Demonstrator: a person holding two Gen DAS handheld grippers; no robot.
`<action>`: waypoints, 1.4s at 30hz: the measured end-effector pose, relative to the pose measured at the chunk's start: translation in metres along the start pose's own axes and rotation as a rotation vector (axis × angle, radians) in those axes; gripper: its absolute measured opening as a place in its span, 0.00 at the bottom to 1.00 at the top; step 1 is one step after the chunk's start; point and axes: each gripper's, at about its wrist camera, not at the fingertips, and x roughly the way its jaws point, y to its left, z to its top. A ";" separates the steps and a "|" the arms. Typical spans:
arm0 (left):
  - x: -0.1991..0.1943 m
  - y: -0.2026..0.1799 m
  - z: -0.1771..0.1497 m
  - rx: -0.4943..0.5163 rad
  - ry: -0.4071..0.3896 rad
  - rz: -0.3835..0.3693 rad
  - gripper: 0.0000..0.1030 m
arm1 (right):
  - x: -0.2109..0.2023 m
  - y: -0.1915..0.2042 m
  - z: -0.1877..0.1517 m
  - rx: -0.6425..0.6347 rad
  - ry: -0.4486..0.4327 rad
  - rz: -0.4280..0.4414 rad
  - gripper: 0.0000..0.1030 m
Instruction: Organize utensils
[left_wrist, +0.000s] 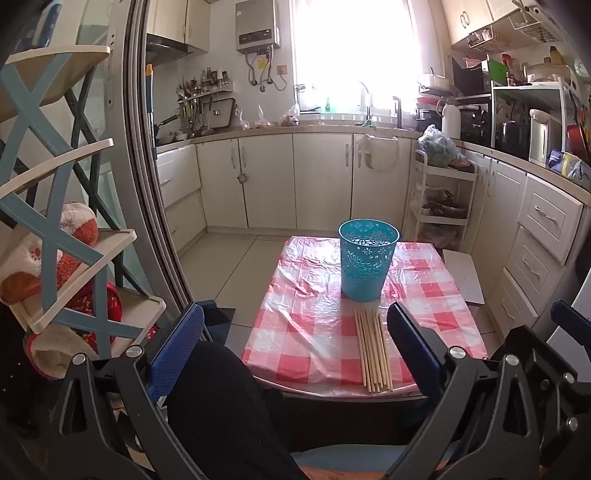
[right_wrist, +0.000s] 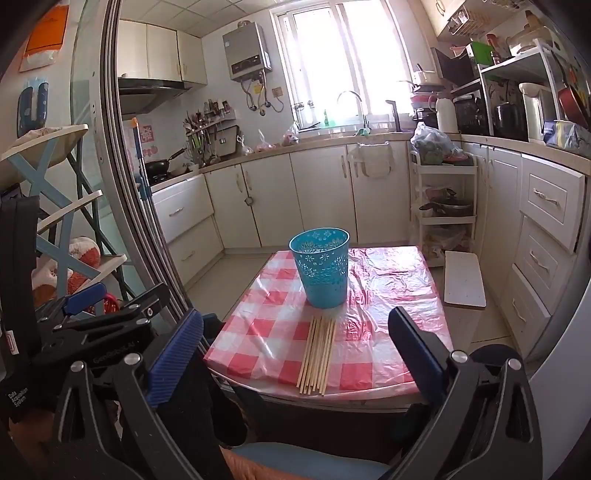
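**Blown-out window, sharp centre, bent edges**

Daylight pours from the window (left_wrist: 354, 51) at twelve o'clock, overexposed to white in both views. Glare streaks the plastic tablecloth (right_wrist: 388, 280). Fisheye curvature bows the door frame (left_wrist: 147, 166) at nine o'clock; corners vignette black. The foreground is dim.

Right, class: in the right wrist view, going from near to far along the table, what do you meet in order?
Chopsticks → blue basket → the far edge of the checked tablecloth.
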 end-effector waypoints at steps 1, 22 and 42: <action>0.001 -0.001 0.000 0.000 0.000 0.001 0.93 | 0.000 0.001 0.000 0.000 -0.001 -0.001 0.94; -0.001 -0.005 -0.003 -0.001 -0.003 0.003 0.93 | -0.002 -0.003 0.002 0.003 0.003 0.000 0.94; 0.021 -0.012 0.002 0.004 0.057 0.000 0.93 | 0.024 -0.011 -0.001 0.030 0.072 0.018 0.94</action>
